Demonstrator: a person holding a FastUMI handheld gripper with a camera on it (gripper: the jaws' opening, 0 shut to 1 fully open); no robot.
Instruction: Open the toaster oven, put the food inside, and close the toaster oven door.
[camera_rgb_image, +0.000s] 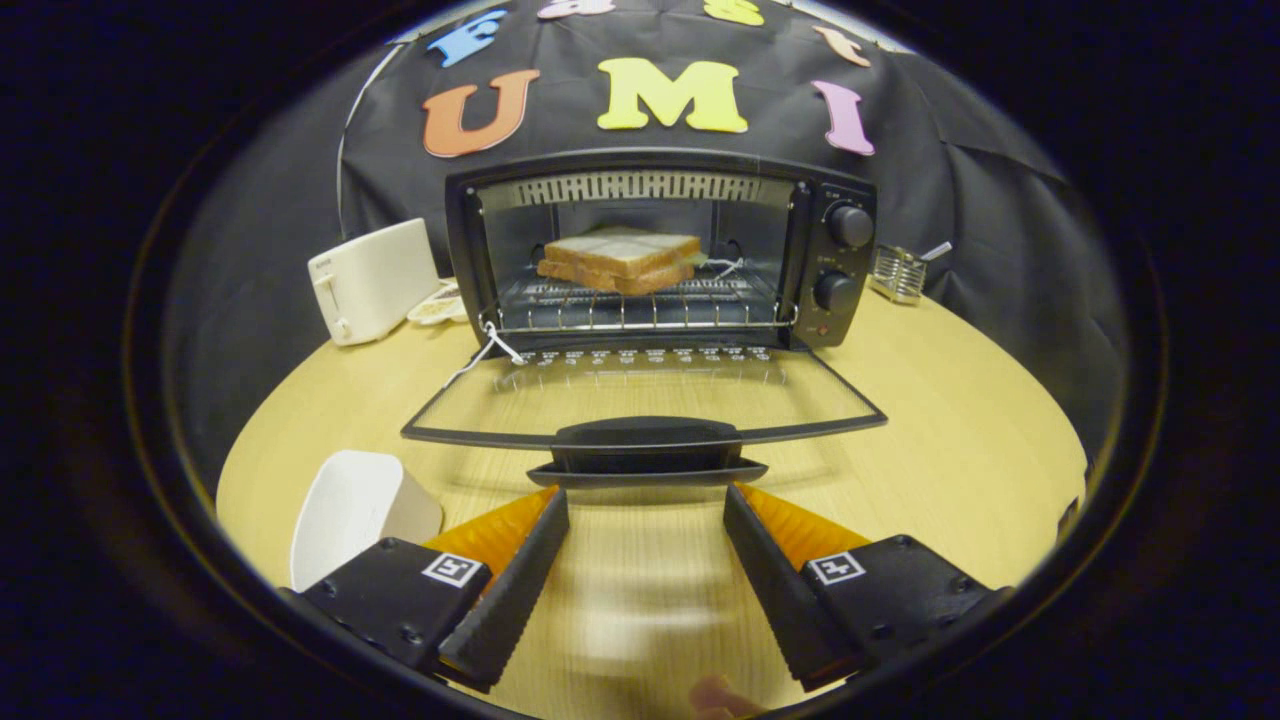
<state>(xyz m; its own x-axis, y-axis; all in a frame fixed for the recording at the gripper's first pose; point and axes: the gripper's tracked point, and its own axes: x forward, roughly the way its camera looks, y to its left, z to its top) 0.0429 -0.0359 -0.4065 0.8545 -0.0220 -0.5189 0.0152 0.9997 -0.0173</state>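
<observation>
A black toaster oven (830, 260) stands on the wooden table (960, 440) with its glass door (640, 395) folded down flat toward me. A sandwich (620, 258) lies on the wire rack (640, 305) inside. The door's handle (645, 452) sits just ahead of my fingertips. My gripper (645, 495) is open, its fingers spread wide on either side of the handle's near edge, with nothing between them.
A white toaster (370, 280) stands left of the oven, with a small plate (437, 305) behind it. A white dish (350, 510) lies by my left finger. A wire holder (897, 272) sits to the oven's right.
</observation>
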